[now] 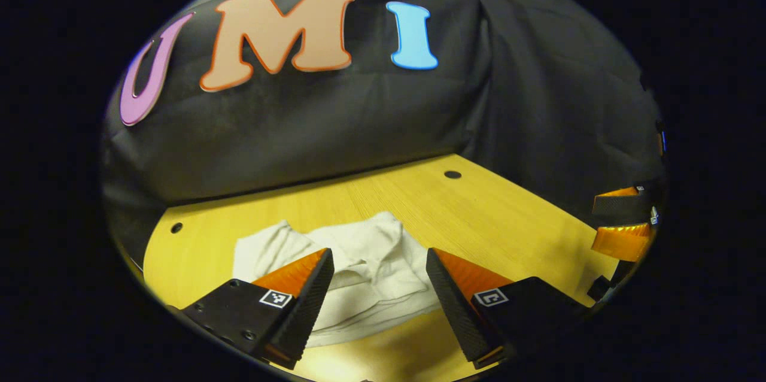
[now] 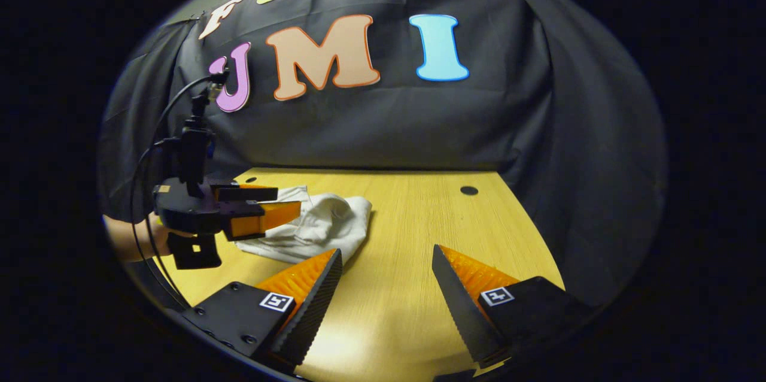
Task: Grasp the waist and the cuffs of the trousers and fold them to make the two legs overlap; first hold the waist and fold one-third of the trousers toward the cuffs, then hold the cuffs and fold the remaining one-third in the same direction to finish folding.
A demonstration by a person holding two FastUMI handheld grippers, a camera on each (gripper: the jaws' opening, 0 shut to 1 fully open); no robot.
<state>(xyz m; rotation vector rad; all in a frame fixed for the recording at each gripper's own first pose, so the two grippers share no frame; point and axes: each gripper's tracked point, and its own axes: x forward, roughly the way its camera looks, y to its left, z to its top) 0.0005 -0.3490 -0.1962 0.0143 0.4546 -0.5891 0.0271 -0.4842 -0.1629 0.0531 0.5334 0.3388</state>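
Note:
Pale cream trousers [image 1: 359,262] lie crumpled in a heap on the wooden table [image 1: 479,214]. In the left gripper view my left gripper [image 1: 378,265] is open, raised over the heap, which lies between and beyond its fingers. Far right in that view the right gripper [image 1: 622,223] pokes in sideways. In the right gripper view my right gripper [image 2: 386,262] is open over bare wood, with the trousers [image 2: 317,223] to its left. There the left gripper [image 2: 269,205] hangs in front of the heap, held by a hand [image 2: 128,238]; nothing is between its fingers.
Black cloth walls close the table at the back and on the right. Small dark holes [image 1: 452,174] [image 1: 176,227] sit in the tabletop near the back corners. Bare wood [image 2: 455,232] stretches right of the trousers. A cable [image 2: 161,124] loops up from the left gripper.

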